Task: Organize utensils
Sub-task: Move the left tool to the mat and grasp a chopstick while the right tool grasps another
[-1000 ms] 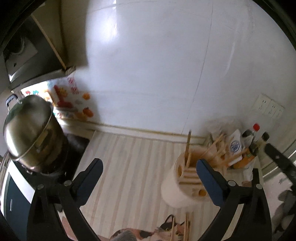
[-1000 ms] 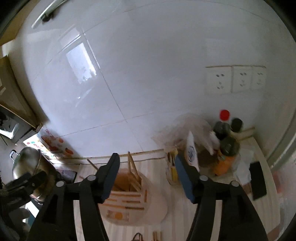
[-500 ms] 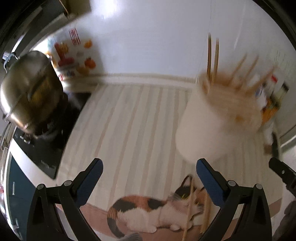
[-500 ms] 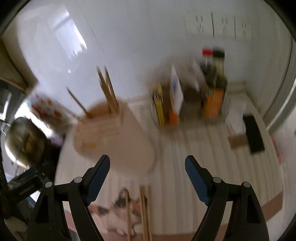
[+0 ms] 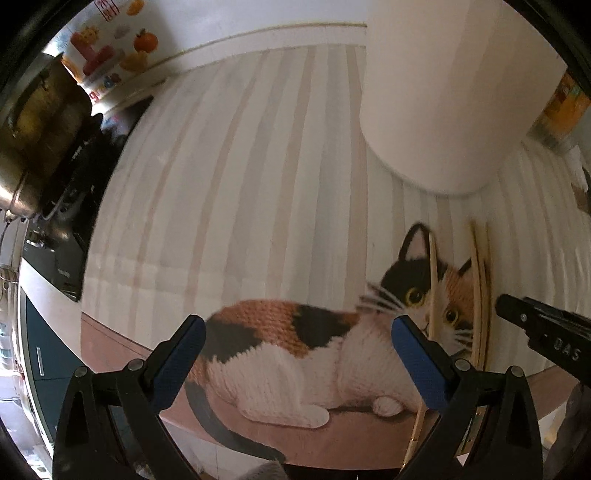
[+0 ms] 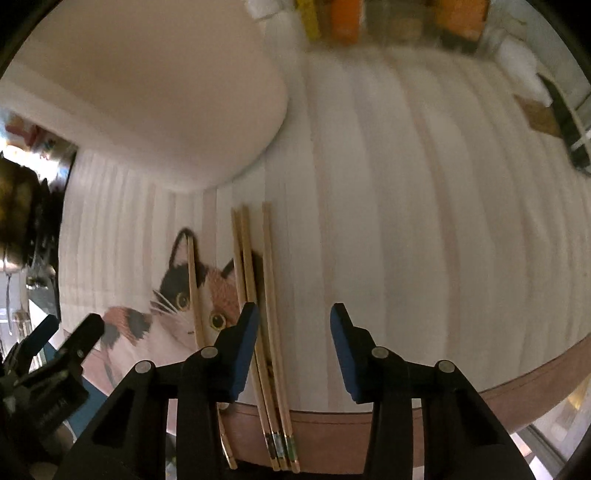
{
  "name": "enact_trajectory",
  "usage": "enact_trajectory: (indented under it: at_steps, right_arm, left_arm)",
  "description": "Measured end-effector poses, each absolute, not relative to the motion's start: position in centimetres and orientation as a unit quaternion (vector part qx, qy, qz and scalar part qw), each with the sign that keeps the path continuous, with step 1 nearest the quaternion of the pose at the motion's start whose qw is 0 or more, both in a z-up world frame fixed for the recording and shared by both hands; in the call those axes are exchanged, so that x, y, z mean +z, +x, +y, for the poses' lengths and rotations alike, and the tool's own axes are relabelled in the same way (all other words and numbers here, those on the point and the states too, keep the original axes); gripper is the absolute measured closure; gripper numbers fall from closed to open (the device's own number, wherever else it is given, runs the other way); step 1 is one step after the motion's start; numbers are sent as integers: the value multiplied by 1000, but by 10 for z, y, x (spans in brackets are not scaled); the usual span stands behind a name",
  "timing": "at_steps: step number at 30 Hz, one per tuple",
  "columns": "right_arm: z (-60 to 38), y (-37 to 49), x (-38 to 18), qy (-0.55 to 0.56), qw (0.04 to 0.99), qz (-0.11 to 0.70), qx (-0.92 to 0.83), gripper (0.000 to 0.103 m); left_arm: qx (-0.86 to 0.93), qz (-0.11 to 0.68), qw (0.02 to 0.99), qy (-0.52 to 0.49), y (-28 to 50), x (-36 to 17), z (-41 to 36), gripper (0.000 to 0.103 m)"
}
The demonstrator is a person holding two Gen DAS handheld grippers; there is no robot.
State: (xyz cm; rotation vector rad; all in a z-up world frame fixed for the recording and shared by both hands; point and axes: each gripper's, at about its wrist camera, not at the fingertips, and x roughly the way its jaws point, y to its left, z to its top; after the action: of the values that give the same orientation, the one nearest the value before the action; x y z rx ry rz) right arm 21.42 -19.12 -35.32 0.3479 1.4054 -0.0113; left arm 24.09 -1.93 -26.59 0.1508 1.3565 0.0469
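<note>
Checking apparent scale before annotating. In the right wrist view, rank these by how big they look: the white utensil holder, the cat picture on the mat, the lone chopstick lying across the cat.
1. White utensil holder, largest, though its nearness to the camera inflates it.
2. Cat picture, partly hidden by the grippers.
3. Lone chopstick, smallest.

1. The holder (image 6: 155, 96) runs off the top edge in both views; its opening is unseen.
2. Bottles (image 6: 369, 18) along the top are blurred and cropped.
3. The chopsticks' (image 6: 271, 332) lower lengths are partly hidden behind the right gripper (image 6: 291, 347).
4. The pot (image 5: 33, 129) is cut by the left edge.
</note>
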Motion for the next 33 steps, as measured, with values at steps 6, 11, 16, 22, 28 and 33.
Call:
enact_trajectory:
  at_steps: [6,11,16,22,28,33]
  right_arm:
    - [-179,223,-367,125,747,653,10,94]
    - [-177,218,-367,64,748,661,-16,97]
    - [-208,203,-368,49,741,668,-45,97]
    - [-246,190,-371,97,736,668,-51,97]
    - [-243,196,-374,98,736,667,-59,97]
    - [-221,197,-383,94,735,668,-63,97]
  left_arm:
    - [11,637,767,74,241,-278,-27,1]
    - [-29,650,757,56,240,-286,-48,9]
    - [-78,686,723,38,231,-306,-74,36]
    - [-91,680,724,80,229,-310,-100,62]
    - [-98,673,726,99,231,-306,-110,98]
    - [-80,673,728,105,237,-306,-86,98]
